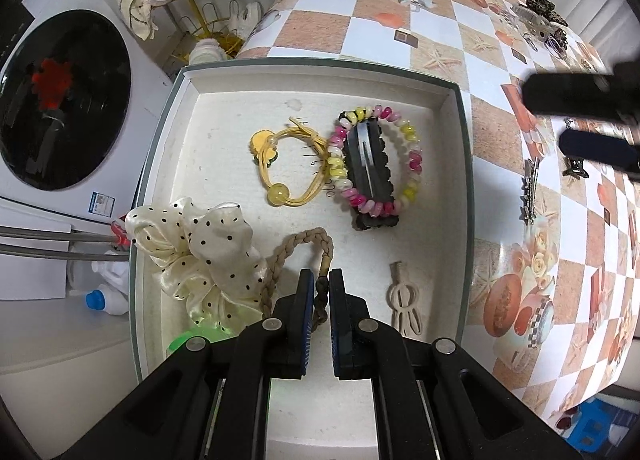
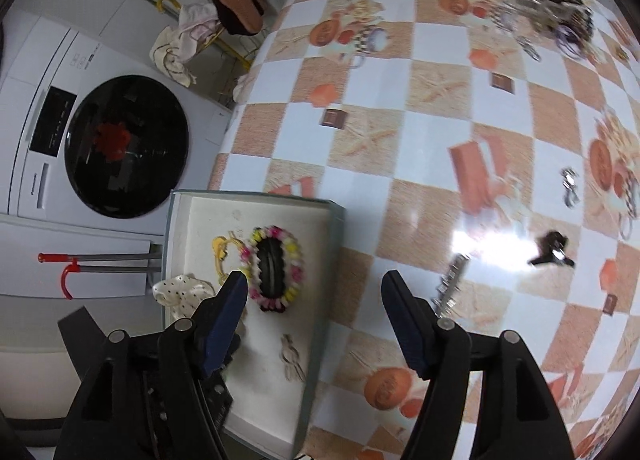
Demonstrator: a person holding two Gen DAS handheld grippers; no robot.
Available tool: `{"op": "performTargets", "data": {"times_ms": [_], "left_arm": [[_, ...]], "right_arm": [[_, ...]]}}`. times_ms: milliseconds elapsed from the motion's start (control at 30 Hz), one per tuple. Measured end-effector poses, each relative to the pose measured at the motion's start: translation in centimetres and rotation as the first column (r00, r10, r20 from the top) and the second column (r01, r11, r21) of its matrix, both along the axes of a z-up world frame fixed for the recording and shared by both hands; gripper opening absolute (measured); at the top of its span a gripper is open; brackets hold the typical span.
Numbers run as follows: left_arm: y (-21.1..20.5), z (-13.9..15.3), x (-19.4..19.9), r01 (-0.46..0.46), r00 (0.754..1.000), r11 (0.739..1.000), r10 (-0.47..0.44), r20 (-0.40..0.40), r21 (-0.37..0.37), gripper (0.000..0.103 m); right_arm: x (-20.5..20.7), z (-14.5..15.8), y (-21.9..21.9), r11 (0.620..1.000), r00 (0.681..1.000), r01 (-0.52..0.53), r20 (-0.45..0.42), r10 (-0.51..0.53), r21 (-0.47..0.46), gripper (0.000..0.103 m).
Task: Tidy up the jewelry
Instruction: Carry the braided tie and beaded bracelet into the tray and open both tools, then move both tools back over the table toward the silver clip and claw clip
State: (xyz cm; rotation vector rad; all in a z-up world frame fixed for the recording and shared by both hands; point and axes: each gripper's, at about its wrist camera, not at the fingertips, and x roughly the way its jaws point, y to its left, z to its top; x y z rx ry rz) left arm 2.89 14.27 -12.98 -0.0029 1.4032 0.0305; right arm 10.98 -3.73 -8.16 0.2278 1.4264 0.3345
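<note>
Left wrist: braided band [image 1: 320, 260] between tool [image 1: 321, 280] tips

The left gripper [image 1: 317, 280] is pointed straight down, its jaws closed nearly together at 6 o'clock of its own view. The right gripper [image 2: 314, 290] is tilted steeply downward, its jaws spread wide with nothing gripped between them.

- I get bright, even indoor light in both views
- glare patch on the tablecloth [image 2: 486, 248], right view
- right view motion-blurred, left sharp
- heavy fisheye bending, dark corners
</note>
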Motion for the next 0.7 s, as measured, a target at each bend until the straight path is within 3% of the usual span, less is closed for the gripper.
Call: {"op": "performTargets", "data": {"times_ms": [33, 100, 133, 200, 700], "left_arm": [[-0.1, 0.1, -0.1, 0.001, 1.000, 1.000, -0.001, 0.000, 0.001, 0.013], [0.0, 0.3, -0.1, -0.003, 1.000, 1.000, 0.003, 0.000, 0.009, 0.079], [0.0, 0.8, -0.3, -0.017, 0.999, 0.999, 0.016, 0.027, 0.033, 0.103], [-0.2, 1.4, -0.3, -0.007, 0.999, 0.999, 0.005, 0.045, 0.043, 0.103], [-4.3, 4.0, 0.5, 0.060, 0.995, 0.997, -0.064, 0.077, 0.058, 0.103]], "right_arm": [[-0.3, 0.0, -0.6, 1.000, 1.000, 0.009, -0.003, -0.009, 0.000, 0.073], [-1.0, 0.0, -2.0, 1.000, 0.999, 0.031, -0.009, -0.031, -0.004, 0.073], [-1.4, 0.0, -2.7, 0.999, 0.999, 0.041, -0.013, -0.041, -0.006, 0.074], [-2.0, -0.1, -4.1, 0.998, 0.997, 0.066, -0.024, -0.067, -0.008, 0.082], [-5.2, -0.7, -15.3, 0.963, 0.962, 0.263, -0.057, -0.267, -0.064, 0.082]]}}
